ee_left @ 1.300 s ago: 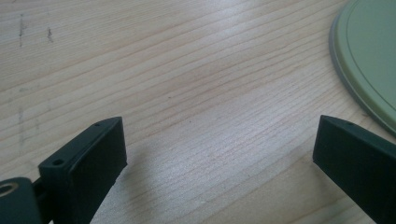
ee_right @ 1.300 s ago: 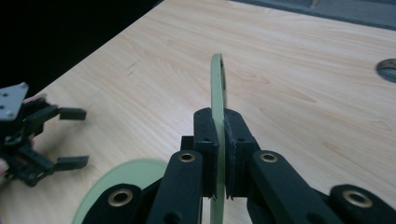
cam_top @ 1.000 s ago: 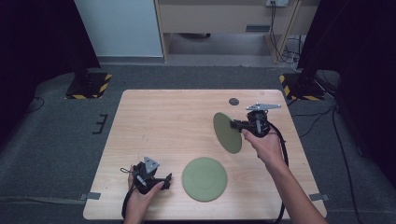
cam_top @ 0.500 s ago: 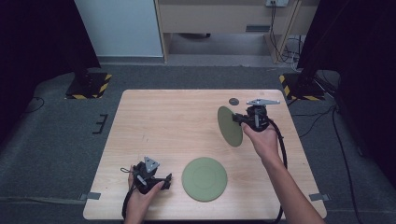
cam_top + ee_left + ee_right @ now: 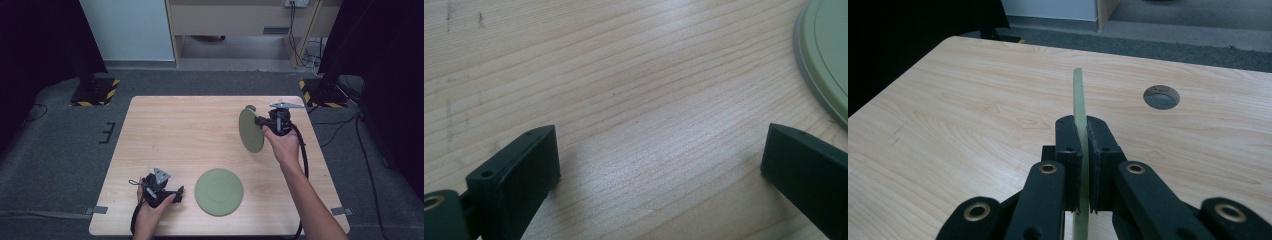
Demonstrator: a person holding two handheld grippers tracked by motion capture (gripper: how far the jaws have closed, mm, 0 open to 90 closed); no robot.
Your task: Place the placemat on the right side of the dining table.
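Here, right gripper point(image 5: 1083, 165) clamped on the rim of a green plate point(image 5: 251, 130), held on edge above the right part of the wooden table point(image 5: 190, 130), near its far right corner and a round hole point(image 5: 1161, 97). Wide bare wood to the plate's left. Left gripper point(image 5: 161, 189) low at the near left edge, jaws spread wide over bare wood. Just beside it, a second green plate point(image 5: 218, 192) lying flat, close to the near edge.
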